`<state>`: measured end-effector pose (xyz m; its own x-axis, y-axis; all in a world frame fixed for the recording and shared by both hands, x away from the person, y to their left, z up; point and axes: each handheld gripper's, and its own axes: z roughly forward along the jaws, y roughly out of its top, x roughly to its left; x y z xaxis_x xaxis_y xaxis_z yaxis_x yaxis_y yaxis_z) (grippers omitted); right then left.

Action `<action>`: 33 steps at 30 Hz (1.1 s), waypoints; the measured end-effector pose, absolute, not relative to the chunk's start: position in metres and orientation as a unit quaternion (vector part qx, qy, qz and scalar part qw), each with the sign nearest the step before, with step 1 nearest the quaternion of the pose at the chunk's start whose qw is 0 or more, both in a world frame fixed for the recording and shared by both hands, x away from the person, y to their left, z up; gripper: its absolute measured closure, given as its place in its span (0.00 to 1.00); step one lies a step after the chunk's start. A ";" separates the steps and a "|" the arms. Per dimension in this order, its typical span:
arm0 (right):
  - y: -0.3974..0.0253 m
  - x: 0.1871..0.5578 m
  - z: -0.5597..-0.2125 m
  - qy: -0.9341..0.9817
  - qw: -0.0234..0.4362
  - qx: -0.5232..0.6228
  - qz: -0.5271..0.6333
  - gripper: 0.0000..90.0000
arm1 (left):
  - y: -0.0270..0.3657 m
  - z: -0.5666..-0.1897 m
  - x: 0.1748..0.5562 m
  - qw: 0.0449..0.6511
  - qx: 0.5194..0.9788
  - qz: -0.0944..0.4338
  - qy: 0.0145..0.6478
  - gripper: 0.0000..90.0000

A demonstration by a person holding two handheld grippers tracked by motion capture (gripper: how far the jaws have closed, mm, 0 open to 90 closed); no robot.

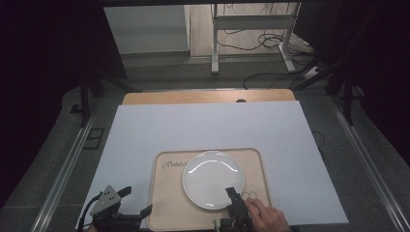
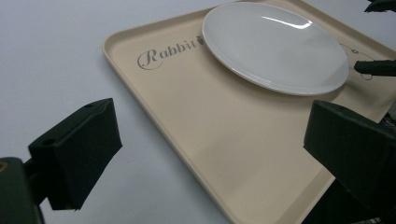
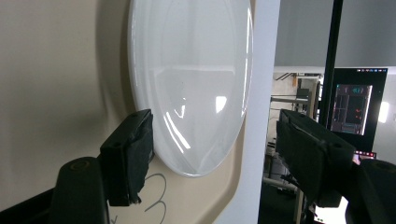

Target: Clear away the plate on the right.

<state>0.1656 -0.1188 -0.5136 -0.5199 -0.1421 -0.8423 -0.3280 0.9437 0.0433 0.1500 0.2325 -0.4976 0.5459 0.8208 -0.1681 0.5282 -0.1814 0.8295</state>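
Note:
A white plate (image 1: 212,179) lies on a beige tray (image 1: 167,203) printed with script lettering, near the table's front edge. My right gripper (image 1: 233,194), held by a hand (image 1: 266,218), is turned on its side at the plate's near rim. It is open (image 3: 215,135): one jaw sits low by the plate's (image 3: 191,79) rim against the tray (image 3: 56,70), the other stands apart above. My left gripper (image 1: 136,201) is open at the tray's front left corner. Its jaws (image 2: 210,135) spread over the tray's (image 2: 196,116) edge with nothing between them, and the plate (image 2: 275,46) lies farther ahead.
A white sheet (image 1: 208,125) covers most of the wooden table (image 1: 208,96). Beyond the table are a metal stand (image 1: 251,38) and cables on the floor. A lit monitor (image 3: 355,102) stands in the background of the right gripper view.

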 end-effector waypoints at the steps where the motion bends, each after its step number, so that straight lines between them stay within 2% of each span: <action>1: -0.119 0.165 -0.512 0.867 0.470 -0.134 0.096 0.31 | 0.232 -0.498 0.150 0.456 0.752 0.160 0.449 0.04; 4: -0.120 0.165 -0.510 0.867 0.473 -0.127 0.095 0.31 | 0.232 -0.498 0.150 0.456 0.751 0.161 0.449 0.04; 5: -0.120 0.164 -0.510 0.858 0.491 -0.123 0.090 0.31 | 0.232 -0.498 0.150 0.456 0.752 0.161 0.449 0.04; 18: -0.130 0.174 -0.503 0.856 0.500 -0.080 0.103 0.23 | 0.232 -0.498 0.150 0.456 0.752 0.160 0.449 0.04; 33: -0.143 0.189 -0.494 0.866 0.476 -0.009 0.154 0.16 | 0.232 -0.498 0.150 0.456 0.752 0.160 0.449 0.04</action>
<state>0.1889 -0.1431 -0.4941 -0.5465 0.1315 -0.8271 -0.1610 0.9527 0.2578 0.1501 0.2324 -0.4977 0.5455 0.8208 -0.1694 0.5293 -0.1806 0.8290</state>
